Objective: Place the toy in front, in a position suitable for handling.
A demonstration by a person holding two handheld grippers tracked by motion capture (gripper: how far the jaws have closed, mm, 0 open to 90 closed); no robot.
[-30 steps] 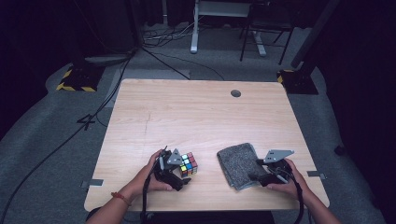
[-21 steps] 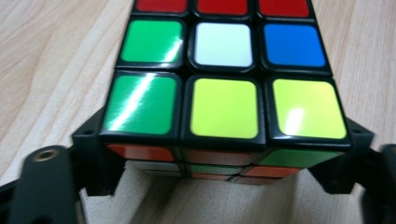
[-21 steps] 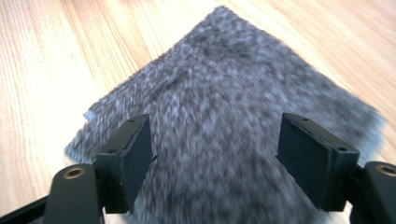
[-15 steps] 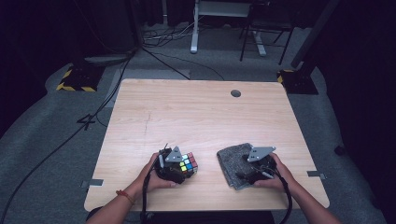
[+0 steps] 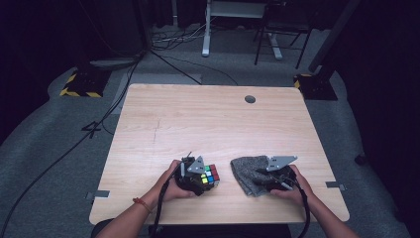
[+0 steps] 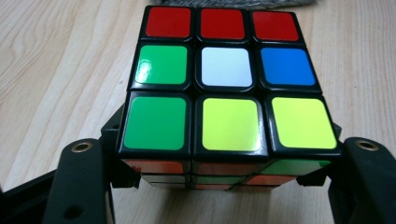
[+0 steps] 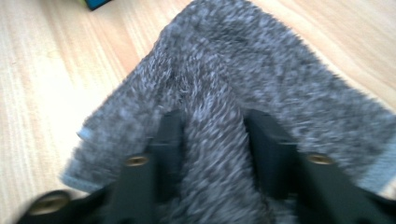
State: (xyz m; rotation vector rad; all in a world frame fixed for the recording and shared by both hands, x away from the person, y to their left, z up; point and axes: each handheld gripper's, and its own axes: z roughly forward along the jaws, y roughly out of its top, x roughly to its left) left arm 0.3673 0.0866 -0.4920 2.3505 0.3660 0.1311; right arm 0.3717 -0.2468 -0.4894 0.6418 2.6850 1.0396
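Left hand-held gripper (image 5: 198, 178): we read its jaws as clamped on the puzzle cube (image 5: 207, 177), one jaw on each side face, low on the cube as the left gripper view shows. The cube (image 6: 227, 88) sits at the near left of the surface (image 5: 198, 119), top face red, green, white, blue and yellow. Right hand-held gripper (image 5: 267, 182): its jaws have just been closing, and in the right gripper view a ridge of the grey cloth (image 7: 243, 93) is bunched up between them, pads pressing the pile. The cloth (image 5: 247, 171) lies at the near right, just beside the cube but apart from it.

To do this step well, we judge: keep the cube grip square on opposite faces so no layer twists, and lift level. For the cloth, pinch deep enough to take the full fold, not just surface fluff, then raise slowly so it does not slip out.

Writing: we find no brand, label or readable text on cube, cloth or surface.
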